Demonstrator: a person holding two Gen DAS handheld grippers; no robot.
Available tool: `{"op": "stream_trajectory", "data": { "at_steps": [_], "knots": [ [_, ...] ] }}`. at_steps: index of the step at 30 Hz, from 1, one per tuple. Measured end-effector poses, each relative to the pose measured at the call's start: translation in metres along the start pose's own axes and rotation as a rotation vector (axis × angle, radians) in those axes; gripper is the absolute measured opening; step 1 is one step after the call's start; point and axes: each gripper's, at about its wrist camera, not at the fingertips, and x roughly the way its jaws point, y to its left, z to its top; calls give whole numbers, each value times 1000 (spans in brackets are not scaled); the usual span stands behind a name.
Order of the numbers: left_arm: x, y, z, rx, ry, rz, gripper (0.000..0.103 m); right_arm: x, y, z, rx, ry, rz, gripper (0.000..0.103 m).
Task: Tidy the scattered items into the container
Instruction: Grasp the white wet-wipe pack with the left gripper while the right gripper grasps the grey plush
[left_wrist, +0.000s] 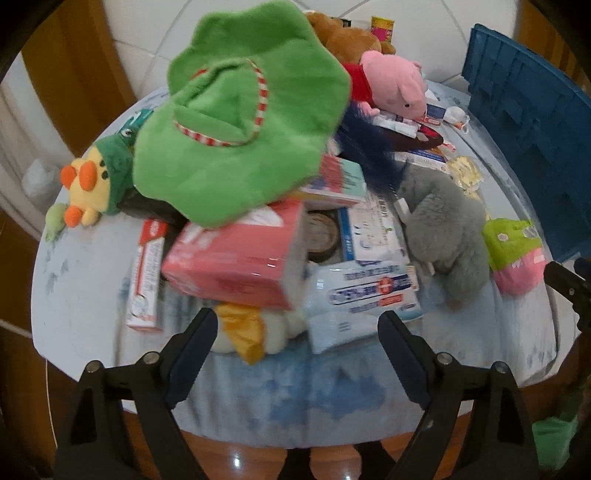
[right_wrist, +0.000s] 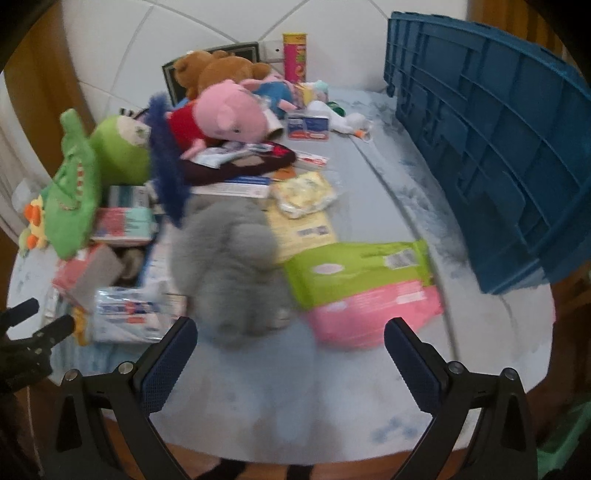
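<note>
A heap of scattered items covers the pale blue table. A big green plush lies on a pink tissue box, beside a wipes pack and a grey plush. My left gripper is open just short of the tissue box, with nothing between its fingers. My right gripper is open at the near end of the grey plush, beside a green and pink pack. The blue crate stands at the right edge of the table.
A pink pig plush, a brown bear and a chips can sit at the back. A yellow duck plush and a toothpaste box lie at the left. Bare cloth shows along the table's near edge.
</note>
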Motion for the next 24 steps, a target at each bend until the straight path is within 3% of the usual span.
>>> {"op": "stream_trajectory", "data": {
  "at_steps": [7,14,21,22,24],
  "knots": [
    [18,-37,-12,-114,58,61,90,28,-43,13,-104,45,72,102],
    [50,-53,-10,-203,87,101,90,46,-35,27,-179,39,163,102],
    [80,-58,1,-188,53,108,96,69,-24,30,-206,35,189,102],
    [79,-57,2,-168,47,101,93,70,-20,31,-205,36,196,102],
    [76,-55,3,-140,48,78,73,71,-12,33,-211,35,208,102]
  ]
}}
